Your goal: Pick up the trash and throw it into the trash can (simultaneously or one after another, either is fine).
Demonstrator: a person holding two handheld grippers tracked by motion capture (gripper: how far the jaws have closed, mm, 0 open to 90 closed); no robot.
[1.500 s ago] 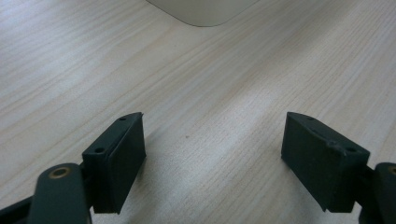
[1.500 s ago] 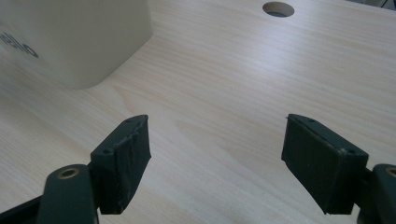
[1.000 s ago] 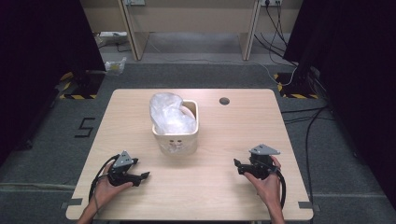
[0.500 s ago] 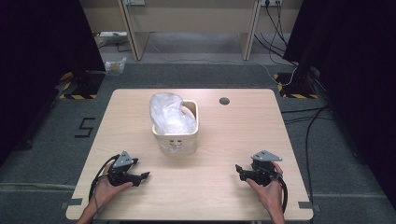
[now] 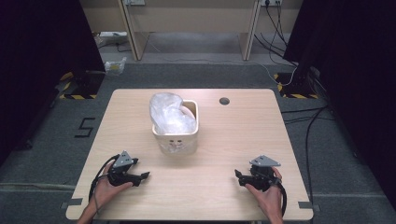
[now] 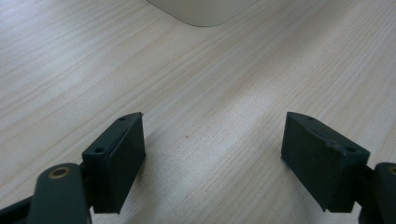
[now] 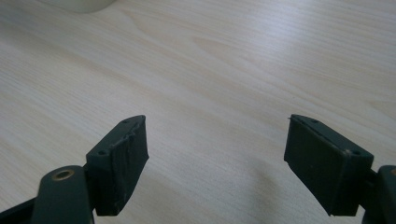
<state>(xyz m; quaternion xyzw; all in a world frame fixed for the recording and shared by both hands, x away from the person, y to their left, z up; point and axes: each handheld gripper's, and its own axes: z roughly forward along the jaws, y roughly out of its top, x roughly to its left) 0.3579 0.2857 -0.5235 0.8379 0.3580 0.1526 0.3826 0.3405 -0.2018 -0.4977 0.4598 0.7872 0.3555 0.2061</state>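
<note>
Dark curtain far left, grey carpet with a taped "5" (image 5: 85, 127) and hazard-striped tape (image 5: 77, 96). Light wood table (image 5: 233, 140), grain clean. Left gripper (image 5: 140, 177) rests near the front-left edge, jaws spread wide, nothing between them, just tabletop. Mid-table, toward the back: cream bin (image 5: 176, 137) with crumpled clear plastic bag (image 5: 169, 112) inside, sticking out above the rim, well apart from both grippers. Cable grommet (image 5: 224, 100) just right of it. Right gripper (image 5: 239, 176) front-right, jaws equally wide, empty. Cables (image 5: 308, 126) trail over the floor on the right; desk legs behind.

The bin (image 6: 201, 11) is cut off by the left claw view's top edge
</note>
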